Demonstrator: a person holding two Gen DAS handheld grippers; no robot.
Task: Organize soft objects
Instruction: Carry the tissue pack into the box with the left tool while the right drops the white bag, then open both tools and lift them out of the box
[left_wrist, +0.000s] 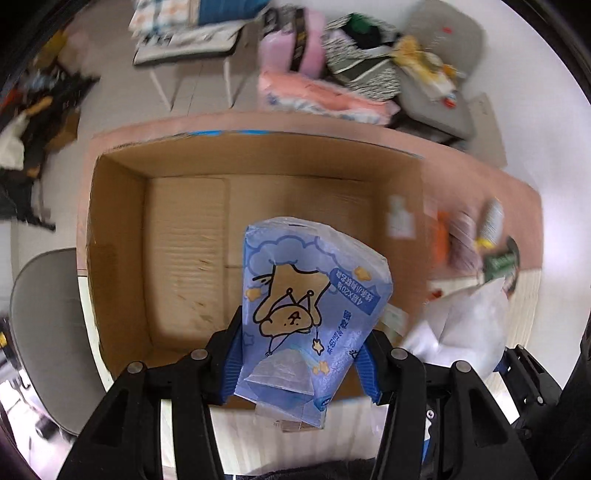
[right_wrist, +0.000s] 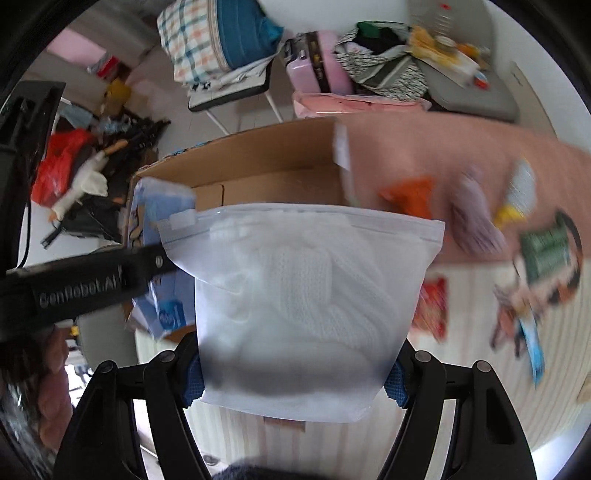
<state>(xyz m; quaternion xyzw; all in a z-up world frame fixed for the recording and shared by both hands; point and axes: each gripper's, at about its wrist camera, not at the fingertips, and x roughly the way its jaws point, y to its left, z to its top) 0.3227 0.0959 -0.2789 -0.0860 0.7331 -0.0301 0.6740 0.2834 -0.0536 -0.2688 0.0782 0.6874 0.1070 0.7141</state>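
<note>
Left gripper (left_wrist: 301, 363) clenched on a blue pack (left_wrist: 306, 310), glossy crinkly plastic with a cartoon print, soft and rectangular, pinched at its lower end between blue ribbed pads and hanging over the box (left_wrist: 122, 236). Box is plain corrugated cardboard, open top, floor bare, plenty of room inside; pack sits over the near wall. Right gripper (right_wrist: 295, 376) grasping a frosted zip bag (right_wrist: 306, 295), matte translucent plastic with a slider zip along its far edge and white knit fabric inside, held by its near end just right of the box. The other gripper's black finger crosses the left of the right wrist view, touching the bag's corner. Table (right_wrist: 424, 147) has a pink cloth far side, pale slatted wood near side; blurred small items scattered on its right
</note>
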